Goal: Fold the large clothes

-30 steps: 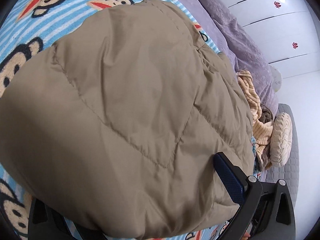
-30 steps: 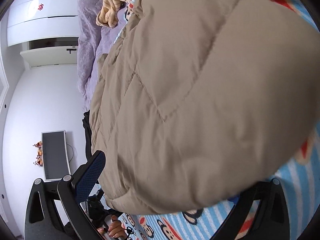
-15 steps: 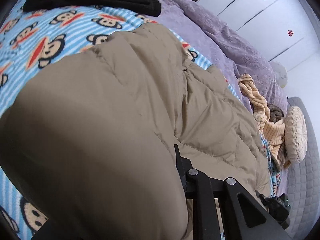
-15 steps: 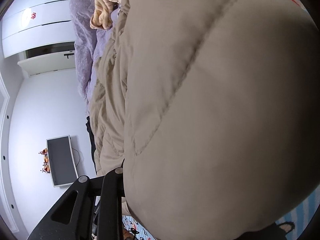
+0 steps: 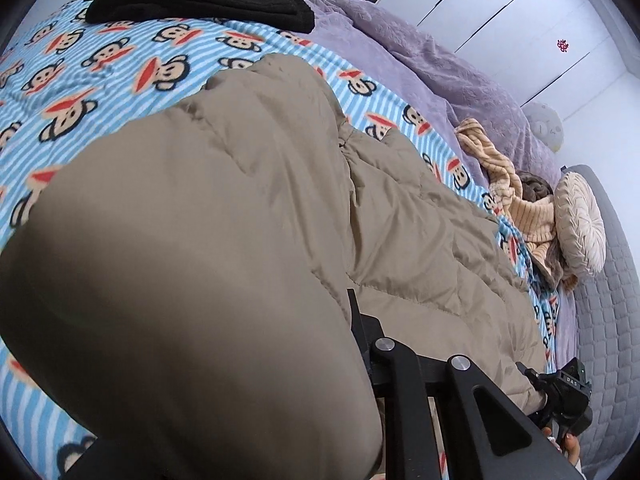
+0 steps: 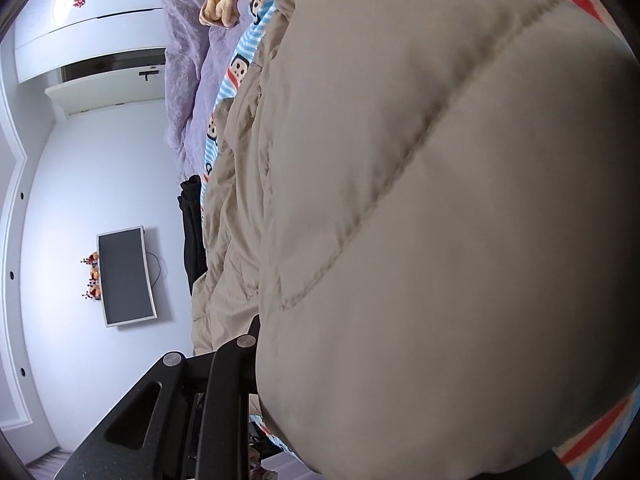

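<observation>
Tan quilted jacket (image 5: 248, 240), monkey-print blue-striped sheet (image 5: 120, 64)

This is a bedroom in a home. A bed fills most of both views, spread with a blue-striped monkey-print blanket (image 5: 120, 60) and a lilac plush blanket (image 5: 420, 60), with a grey quilted headboard (image 5: 608, 300) at one end. A round pleated cream cushion (image 5: 580, 228) leans against that headboard, beside a rumpled tan knit garment (image 5: 516, 200). White wardrobe doors (image 5: 540, 12) with small red ornaments line one wall. On the opposite wall hangs a flat television (image 6: 126, 276), near a white door (image 6: 116, 84).
</observation>
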The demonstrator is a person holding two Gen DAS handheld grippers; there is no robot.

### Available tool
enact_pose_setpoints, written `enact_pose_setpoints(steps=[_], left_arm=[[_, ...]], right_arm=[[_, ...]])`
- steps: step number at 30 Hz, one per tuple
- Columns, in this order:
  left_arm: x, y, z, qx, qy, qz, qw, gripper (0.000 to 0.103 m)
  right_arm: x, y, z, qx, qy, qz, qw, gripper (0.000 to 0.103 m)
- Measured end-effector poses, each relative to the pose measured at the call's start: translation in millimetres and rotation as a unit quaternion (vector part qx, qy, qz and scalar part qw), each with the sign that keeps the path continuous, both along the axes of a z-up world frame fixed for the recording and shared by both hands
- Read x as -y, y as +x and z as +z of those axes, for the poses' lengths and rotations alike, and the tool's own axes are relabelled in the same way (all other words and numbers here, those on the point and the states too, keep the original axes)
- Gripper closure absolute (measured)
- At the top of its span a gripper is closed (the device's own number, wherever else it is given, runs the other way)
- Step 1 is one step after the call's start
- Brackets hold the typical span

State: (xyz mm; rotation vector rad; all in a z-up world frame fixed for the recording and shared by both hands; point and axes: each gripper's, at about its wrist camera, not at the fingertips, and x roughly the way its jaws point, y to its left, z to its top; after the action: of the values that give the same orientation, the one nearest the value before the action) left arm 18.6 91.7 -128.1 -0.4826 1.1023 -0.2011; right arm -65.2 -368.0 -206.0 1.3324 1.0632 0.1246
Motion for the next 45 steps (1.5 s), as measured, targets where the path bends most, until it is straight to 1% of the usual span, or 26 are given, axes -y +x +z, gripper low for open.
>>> enact_pose_setpoints(steps=[3,7,10,12,13,14,16,18,20,23,26,27,28,29,31,32,36,37,38,42,44,45], left_arm=[[-12.5,-28.4,-3.4,-0.011,-0.013,-0.007,0.9998,0.083],[-28.8,-59.9,-11.6,-0.028,-0.019,-0.017,0.9993,0.083],[-39.2,-79.2,-18.4,-0.035,-0.013,-0.029,0.9989,0.082],[-45.0,-86.3,-23.2,-0.047,-0.003,-0.026,0.9986,0.079],[-48.7,-89.6,-24.0,-0.049,0.001,-0.025,0.9985,0.076],[-51.5,-92.3,-23.3,-0.051,0.006,-0.023,0.9984,0.070],[-61.8,-98.9,-16.7,-0.049,0.013,-0.017,0.9986,0.068],[-72.3,-104.1,-10.6,-0.049,0.016,-0.013,0.9986,0.068],[-84.2,-111.0,-3.8,-0.044,0.021,-0.009,0.9988,0.068],[-97.7,-116.2,0.7,-0.038,0.044,0.001,0.9983,0.068],[-110.2,-116.4,-6.9,-0.045,0.070,0.030,0.9961,0.068],[-114.6,-114.9,-13.6,-0.051,0.077,0.036,0.9951,0.052],[-117.2,-112.1,-21.7,-0.062,0.098,0.047,0.9922,0.043],[-119.1,-110.1,-29.6,-0.069,0.110,0.053,0.9902,0.036],[-118.3,-105.5,-42.1,-0.081,0.110,0.042,0.9898,0.036],[-116.6,-104.1,-42.0,-0.081,0.118,0.035,0.9891,0.036],[-108.6,-104.2,-26.4,-0.077,0.164,0.009,0.9834,0.036],[-107.4,-105.7,-21.0,-0.076,0.172,0.003,0.9821,0.036],[-106.5,-107.6,-15.7,-0.076,0.179,-0.001,0.9809,0.036],[-100.2,-117.9,4.8,-0.072,0.179,-0.025,0.9808,0.036],[-93.8,-122.2,13.7,-0.068,0.185,-0.035,0.9798,0.036],[-90.9,-125.1,18.4,-0.066,0.185,-0.041,0.9797,0.036]], right_arm=[[-8.5,-30.4,-2.1,-0.004,-0.003,0.005,1.000,0.078],[-22.5,-69.5,-4.2,-0.009,0.006,-0.002,1.000,0.078],[-30.3,-90.2,-7.6,-0.018,0.009,-0.008,1.000,0.077],[-34.2,-98.6,-11.3,-0.030,0.005,-0.016,0.999,0.076],[-35.2,-99.9,-11.8,-0.034,-0.002,-0.018,0.999,0.073],[-36.4,-106.3,-11.4,-0.038,-0.013,-0.018,0.999,0.067],[-33.4,-103.9,-6.3,-0.051,-0.034,-0.027,0.998,0.059],[-30.7,-103.4,-0.2,-0.055,-0.046,-0.036,0.997,0.057],[-28.1,-106.3,8.0,-0.059,-0.071,-0.041,0.995,0.053],[-24.3,-118.0,18.2,-0.065,-0.110,-0.046,0.991,0.052],[-27.1,-122.3,25.3,-0.081,-0.145,-0.054,0.985,0.052],[-27.3,-122.6,24.5,-0.088,-0.156,-0.054,0.982,0.052],[-28.2,-120.8,21.4,-0.095,-0.169,-0.052,0.980,0.052],[-24.7,-128.5,20.2,-0.101,-0.180,-0.048,0.977,0.052],[-24.7,-125.0,19.1,-0.112,-0.192,-0.045,0.974,0.052],[-24.1,-129.5,22.8,-0.117,-0.198,-0.044,0.972,0.052],[-30.6,-124.4,32.5,-0.135,-0.228,-0.038,0.964,0.051],[-31.9,-125.8,38.2,-0.136,-0.232,-0.035,0.963,0.049],[-33.0,-128.3,42.4,-0.134,-0.234,-0.031,0.963,0.049],[-47.9,-132.8,65.0,-0.117,-0.239,-0.008,0.964,0.049],[-58.4,-134.2,75.2,-0.108,-0.245,0.004,0.963,0.043],[-64.2,-134.9,79.2,-0.103,-0.249,0.009,0.963,0.041]])
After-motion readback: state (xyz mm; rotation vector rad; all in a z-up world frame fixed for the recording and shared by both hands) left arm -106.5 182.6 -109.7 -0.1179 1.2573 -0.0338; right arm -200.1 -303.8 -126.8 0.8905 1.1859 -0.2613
